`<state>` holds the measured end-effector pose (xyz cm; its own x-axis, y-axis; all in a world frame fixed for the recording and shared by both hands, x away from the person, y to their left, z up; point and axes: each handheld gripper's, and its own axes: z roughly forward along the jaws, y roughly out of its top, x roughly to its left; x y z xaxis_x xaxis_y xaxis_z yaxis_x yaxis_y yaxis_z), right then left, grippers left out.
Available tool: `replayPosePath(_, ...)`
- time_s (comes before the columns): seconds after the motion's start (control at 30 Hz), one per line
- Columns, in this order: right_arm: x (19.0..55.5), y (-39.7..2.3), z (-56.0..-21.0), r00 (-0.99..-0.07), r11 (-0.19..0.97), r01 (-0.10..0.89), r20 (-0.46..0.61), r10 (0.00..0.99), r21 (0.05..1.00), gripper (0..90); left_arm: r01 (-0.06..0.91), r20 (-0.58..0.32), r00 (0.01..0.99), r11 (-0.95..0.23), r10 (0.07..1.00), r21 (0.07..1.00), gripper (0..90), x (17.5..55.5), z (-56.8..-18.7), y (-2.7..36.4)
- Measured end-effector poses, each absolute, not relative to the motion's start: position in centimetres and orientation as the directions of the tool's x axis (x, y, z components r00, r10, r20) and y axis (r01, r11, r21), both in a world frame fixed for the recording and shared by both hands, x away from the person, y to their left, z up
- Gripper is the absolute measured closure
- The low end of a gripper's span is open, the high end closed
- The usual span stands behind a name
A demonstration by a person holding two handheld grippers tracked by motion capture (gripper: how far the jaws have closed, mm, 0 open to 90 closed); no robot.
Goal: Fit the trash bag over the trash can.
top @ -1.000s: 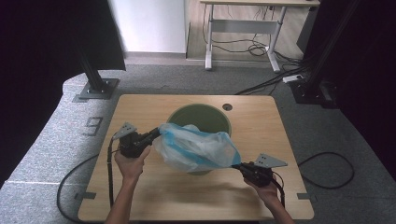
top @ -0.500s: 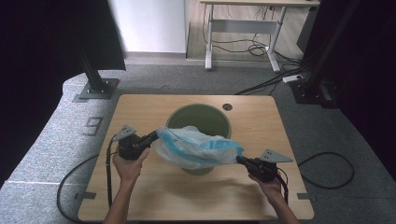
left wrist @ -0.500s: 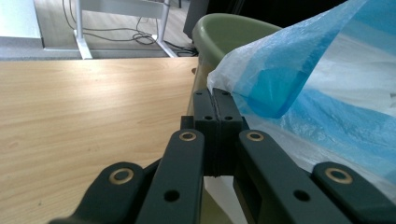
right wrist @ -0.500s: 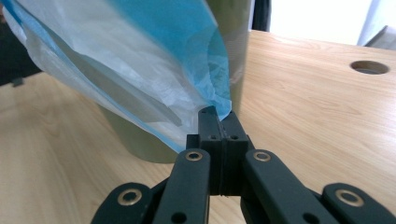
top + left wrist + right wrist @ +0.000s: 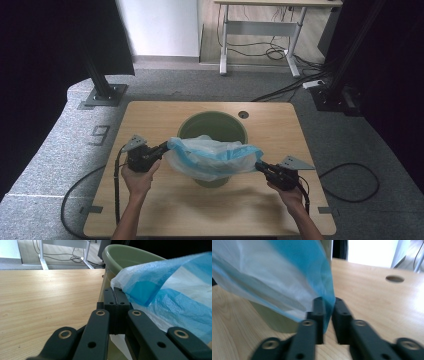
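A pale green bin [image 5: 212,120] stands mid-table. A blue-and-white plastic bag [image 5: 210,155] stretches across its near side between both grippers. My left gripper [image 5: 165,146] is shut on the bag's left edge; in the left gripper view the jaws [image 5: 115,293] are pressed together on the film of the bag [image 5: 175,290] beside the bin [image 5: 125,255]. My right gripper [image 5: 259,165] is at the bag's right end. Its jaws [image 5: 328,302] have just been opening: a gap shows between them, and the bag's [image 5: 274,277] blue edge hangs in it.
The wooden table [image 5: 150,200] has a round cable hole [image 5: 243,114] behind the bin. Cables trail from both grippers over the near edge. On the floor beyond stand a desk frame [image 5: 260,30] and black stands [image 5: 102,92].
The right gripper has crept a little away from the table's near edge, and the bag's right end rides slightly higher. The left gripper has stayed put.
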<state>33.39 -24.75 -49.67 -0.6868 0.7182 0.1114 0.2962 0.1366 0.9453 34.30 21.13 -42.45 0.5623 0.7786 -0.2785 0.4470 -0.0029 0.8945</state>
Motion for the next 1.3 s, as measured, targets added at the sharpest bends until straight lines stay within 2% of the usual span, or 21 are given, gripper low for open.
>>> replayPosePath(0.2, 31.9, -27.3, -46.9, -0.664, 0.065, 0.242, 0.116, 0.738, 0.968, 62.2, 0.437, -0.280, 0.567, 0.005, 0.775, 0.900, 89.5, 34.1, -42.2, 21.1)
replayPosePath(0.53, 29.4, -27.9, -41.4, -0.712, 0.089, 0.115, 0.019, 0.702, 0.989, 55.6, 0.415, -0.260, 0.583, -0.007, 0.770, 0.910, 89.5, 33.4, -41.5, 20.5)
replayPosePath(0.7, 29.3, -27.7, -39.2, -0.727, 0.077, 0.091, 0.013, 0.687, 0.993, 53.9, 0.406, -0.257, 0.585, -0.004, 0.769, 0.914, 89.5, 33.2, -41.0, 20.6)
replayPosePath(0.87, 28.6, -26.0, -38.9, -0.783, 0.114, 0.081, -0.008, 0.622, 0.990, 51.7, 0.406, -0.262, 0.586, 0.001, 0.767, 0.914, 89.5, 33.0, -40.9, 20.7)
replayPosePath(1.0, 28.7, -24.6, -39.1, -0.794, 0.142, 0.068, -0.033, 0.607, 0.988, 51.1, 0.407, -0.261, 0.589, -0.002, 0.765, 0.913, 89.5, 33.1, -40.8, 20.5)
replayPosePath(1.1, 29.5, -23.6, -39.2, -0.780, 0.177, 0.073, -0.054, 0.624, 0.981, 58.7, 0.406, -0.257, 0.591, -0.006, 0.764, 0.914, 89.5, 33.2, -40.5, 20.4)
replayPosePath(1.23, 31.6, -23.1, -39.2, -0.757, 0.156, 0.123, -0.009, 0.654, 0.980, 82.4, 0.404, -0.251, 0.595, -0.015, 0.764, 0.915, 89.5, 33.6, -40.4, 20.5)
replayPosePath(1.3, 32.7, -23.0, -39.1, -0.736, 0.150, 0.130, -0.006, 0.677, 0.980, 87.4, 0.408, -0.259, 0.595, -0.007, 0.760, 0.913, 89.5, 34.0, -40.3, 20.7)
